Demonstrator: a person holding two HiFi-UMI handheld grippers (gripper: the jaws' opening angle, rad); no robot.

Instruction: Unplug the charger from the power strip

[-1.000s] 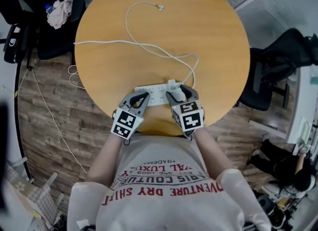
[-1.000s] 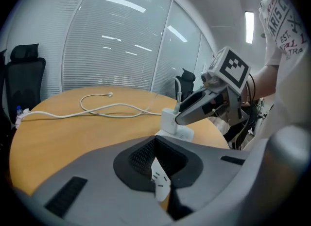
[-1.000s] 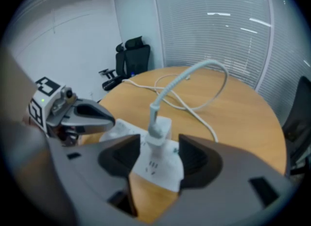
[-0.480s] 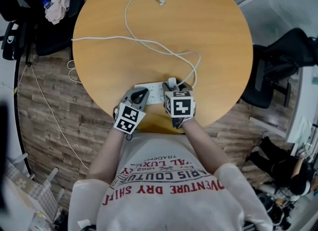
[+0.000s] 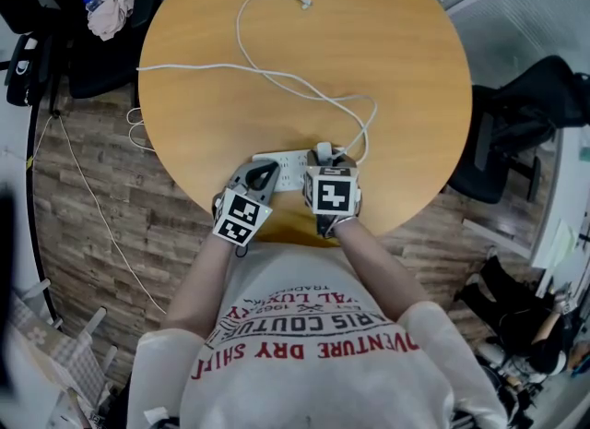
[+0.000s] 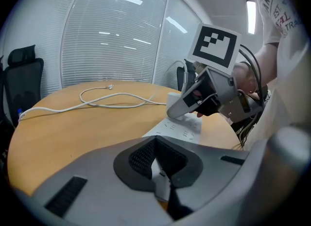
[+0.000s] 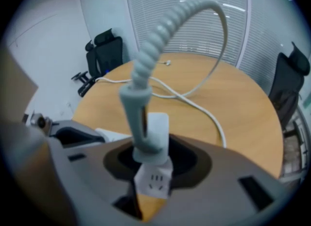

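- Closing round the charger [image 7: 159, 125], the right claw [image 7: 150, 158] has the white block between its jaws. In the right gripper view the block's sides meet the dark pads, with no desk colour showing between them.
- The charger stands upright, seated on the power strip [image 5: 288, 171]. A socket face of the strip shows just below it, in the lower middle of the right gripper view.
- The ribbed end of the white cable [image 7: 158, 34] rises from the charger toward the camera and bends to the upper right of that frame.
- In the head view the right claw's marker cube [image 5: 332, 190] covers its jaws, just below the centre of the frame. The charger's top peeks out above the cube.
- The left claw [image 6: 155, 143] is narrow, its jaws drawn together at the tips. A sliver of the white strip shows through the slit behind them. In the head view the tips lie over the strip's left end.
- The power strip lies flat near the lower edge of the round wooden desk [image 5: 396, 58], close to the person's body, running left to right.
- The cable loops out over the middle of the desk and ends in a small free connector [image 5: 302, 1] near the top of the head view.
- A second white cord [image 5: 184, 68] runs to the desk's left edge and drops onto the plank floor [image 5: 101, 206].
- A black office chair [image 5: 525, 113] stands at the right of the head view, apart from the desk.
- A crumpled cloth [image 5: 111, 7] lies at the upper left of the head view.
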